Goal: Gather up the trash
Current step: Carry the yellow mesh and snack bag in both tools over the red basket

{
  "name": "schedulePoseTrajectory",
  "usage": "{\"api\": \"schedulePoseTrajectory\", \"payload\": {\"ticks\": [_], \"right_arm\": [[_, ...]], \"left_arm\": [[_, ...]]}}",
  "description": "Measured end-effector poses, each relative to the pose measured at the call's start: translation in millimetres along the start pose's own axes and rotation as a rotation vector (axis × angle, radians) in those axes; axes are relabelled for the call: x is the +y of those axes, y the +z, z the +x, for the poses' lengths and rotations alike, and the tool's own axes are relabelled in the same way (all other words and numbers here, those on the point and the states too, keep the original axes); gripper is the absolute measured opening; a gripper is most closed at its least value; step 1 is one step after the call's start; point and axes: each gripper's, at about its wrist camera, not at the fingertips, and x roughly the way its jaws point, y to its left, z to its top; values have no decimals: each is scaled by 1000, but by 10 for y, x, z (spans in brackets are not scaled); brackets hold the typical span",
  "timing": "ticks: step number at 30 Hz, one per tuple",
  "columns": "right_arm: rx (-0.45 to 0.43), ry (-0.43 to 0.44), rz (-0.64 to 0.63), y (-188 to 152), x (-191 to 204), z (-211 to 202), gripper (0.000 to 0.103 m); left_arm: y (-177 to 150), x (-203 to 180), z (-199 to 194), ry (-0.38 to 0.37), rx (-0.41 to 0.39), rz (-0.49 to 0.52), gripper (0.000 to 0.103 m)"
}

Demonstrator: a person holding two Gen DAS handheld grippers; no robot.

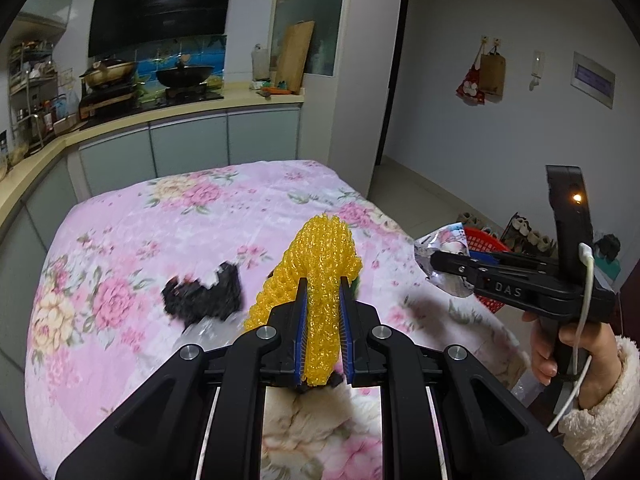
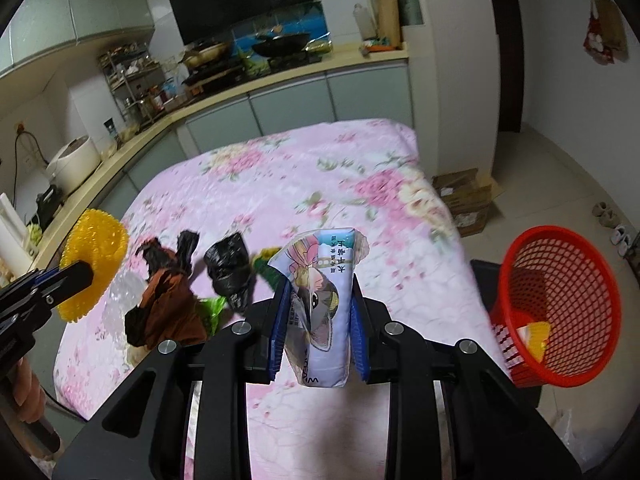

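My left gripper [image 1: 323,300] is shut on a yellow foam fruit net [image 1: 320,256] and holds it above the floral tablecloth; it also shows at the left of the right wrist view [image 2: 92,264]. My right gripper [image 2: 320,300] is shut on a printed snack wrapper [image 2: 324,304], seen too in the left wrist view [image 1: 444,256]. A red mesh basket [image 2: 560,308] stands right of the table with some trash in it. A black plastic bag [image 2: 230,272], a brown wrapper [image 2: 168,308], clear plastic [image 2: 120,300] and a green scrap [image 2: 214,306] lie on the table.
The table [image 2: 280,176] wears a pink floral cloth. A kitchen counter [image 1: 180,108] with stove and pans runs behind it. Cardboard boxes [image 2: 468,196] and shoes [image 2: 608,216] sit on the floor at the right.
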Motion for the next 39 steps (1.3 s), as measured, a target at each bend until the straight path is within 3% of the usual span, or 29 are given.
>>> {"api": "schedulePoseTrajectory", "payload": {"ticks": [8, 19, 39], "right_arm": [[-67, -57, 36, 110, -315, -270, 27], [-128, -159, 135, 127, -943, -602, 27], [-161, -291, 317, -63, -1843, -899, 27]], "left_arm": [[239, -275, 261, -56, 5, 26, 13], [500, -927, 710, -170, 37, 82, 13], [708, -1924, 1453, -232, 118, 197, 13]]}}
